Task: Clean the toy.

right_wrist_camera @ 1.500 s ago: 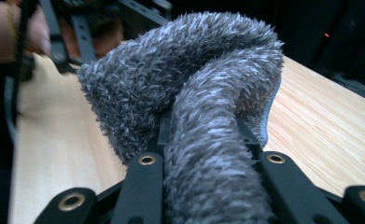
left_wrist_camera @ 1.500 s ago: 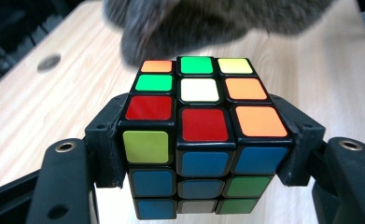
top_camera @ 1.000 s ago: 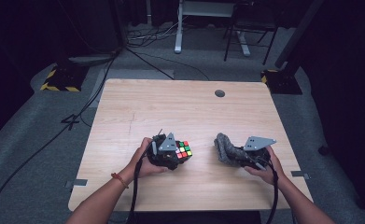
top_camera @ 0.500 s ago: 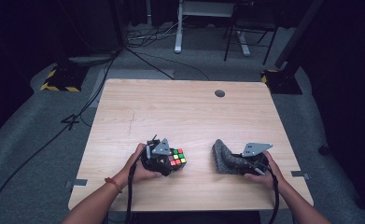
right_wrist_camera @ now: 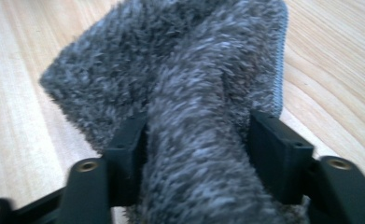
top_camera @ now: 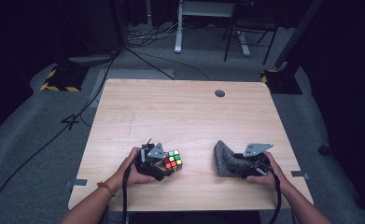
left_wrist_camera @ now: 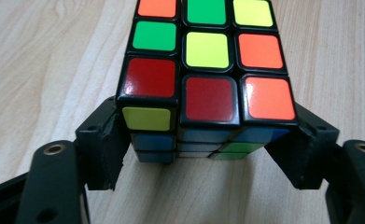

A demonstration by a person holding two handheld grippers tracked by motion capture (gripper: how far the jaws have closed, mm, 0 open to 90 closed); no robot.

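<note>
A scrambled colour cube [top_camera: 172, 160] [left_wrist_camera: 208, 60] rests on the wooden table [top_camera: 180, 112] near its front edge. My left gripper [top_camera: 167, 167] [left_wrist_camera: 203, 154] straddles it; its jaws have just been opening and stand open, close beside the cube's sides. To the right lies a grey fluffy cloth [top_camera: 223, 156] [right_wrist_camera: 171, 60], bunched into a ridge. My right gripper [top_camera: 231, 164] [right_wrist_camera: 196, 140] has that ridge between its jaws, which have just been opening. They are open, with a slim gap at the right pad.
A round cable hole [top_camera: 220, 93] sits at the table's back. Beyond the table, cables [top_camera: 161, 65] cross the grey floor, and yellow-black striped bases [top_camera: 59, 79] stand at both back corners. The hands are close to the table's front edge [top_camera: 189, 207].
Both hands have drawn back toward the front edge. The cube has come down onto the table and the left jaws have parted from it. The right jaws have spread around the cloth.
</note>
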